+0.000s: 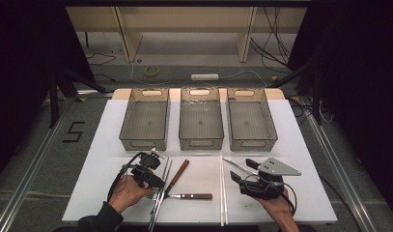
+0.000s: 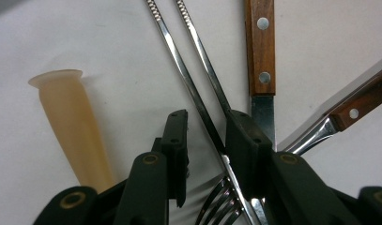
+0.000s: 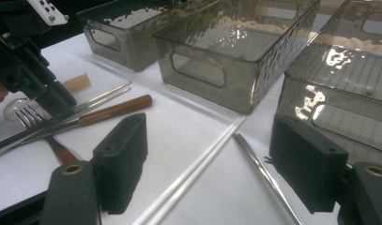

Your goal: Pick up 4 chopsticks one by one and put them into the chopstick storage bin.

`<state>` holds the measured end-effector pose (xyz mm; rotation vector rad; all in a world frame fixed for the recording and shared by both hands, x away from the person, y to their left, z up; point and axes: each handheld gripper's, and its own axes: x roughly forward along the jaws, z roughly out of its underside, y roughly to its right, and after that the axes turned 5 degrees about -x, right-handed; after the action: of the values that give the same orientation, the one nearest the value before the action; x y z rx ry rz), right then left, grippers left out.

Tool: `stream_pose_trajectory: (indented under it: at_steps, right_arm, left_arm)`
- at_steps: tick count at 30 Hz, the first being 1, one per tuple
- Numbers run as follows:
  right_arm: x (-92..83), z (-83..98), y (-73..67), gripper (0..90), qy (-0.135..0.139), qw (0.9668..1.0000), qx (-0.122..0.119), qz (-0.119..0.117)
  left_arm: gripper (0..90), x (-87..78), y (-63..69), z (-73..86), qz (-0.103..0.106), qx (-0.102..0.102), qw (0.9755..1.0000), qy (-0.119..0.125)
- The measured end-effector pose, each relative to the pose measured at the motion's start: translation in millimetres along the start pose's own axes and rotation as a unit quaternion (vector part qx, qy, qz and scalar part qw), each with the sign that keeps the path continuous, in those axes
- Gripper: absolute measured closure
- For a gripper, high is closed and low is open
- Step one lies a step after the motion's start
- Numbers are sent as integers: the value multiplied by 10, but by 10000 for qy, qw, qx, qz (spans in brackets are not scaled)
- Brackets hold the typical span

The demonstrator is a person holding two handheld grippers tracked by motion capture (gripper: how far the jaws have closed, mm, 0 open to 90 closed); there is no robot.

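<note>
Tongs (image 2: 198,89) are lying on tabletop (image 1: 290,145) w/ fork (image 2: 221,206) & knives, crossing between left gripper (image 2: 205,136) jaws, which are parted w/o pinching yet, prob. lining up to grab. Right gripper (image 3: 207,164) is waiting, jaws released, near white chopsticks (image 3: 198,164).

Steel chopsticks (image 2: 198,89) flat on white table, crossing over fork (image 2: 221,201) tines

surface: white table (image 1: 300,145)
far edge: three smoky clear bins (image 1: 200,123) in a row, side by side
near edge, left: metal chopsticks (image 1: 161,191), fork (image 3: 26,117), two wooden-handled knives (image 1: 190,196) lying crossed together
left of them: pale rubbery tube (image 2: 73,129)
near edge, middle: white chopsticks (image 1: 223,191)
right of middle: steel utensil (image 1: 236,165)
</note>
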<state>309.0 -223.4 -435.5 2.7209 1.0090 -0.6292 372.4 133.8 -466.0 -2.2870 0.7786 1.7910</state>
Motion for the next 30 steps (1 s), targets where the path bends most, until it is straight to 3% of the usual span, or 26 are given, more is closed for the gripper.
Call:
stream_pose_trajectory:
  at_steps: [7,16,30]
  right_arm:
    - [-4,-1,2,292,6,10000,5,4]
    - [0,-1,1,294,-4,10000,-5,8]
    - [-1,-6,-1,295,-5,10000,-14,11]
  left_arm:
    - [630,5,62,-1,-140,181,9997,-77]
    - [728,9,65,4,-313,219,9993,-22]
    - [786,2,22,9,-259,57,9996,29]
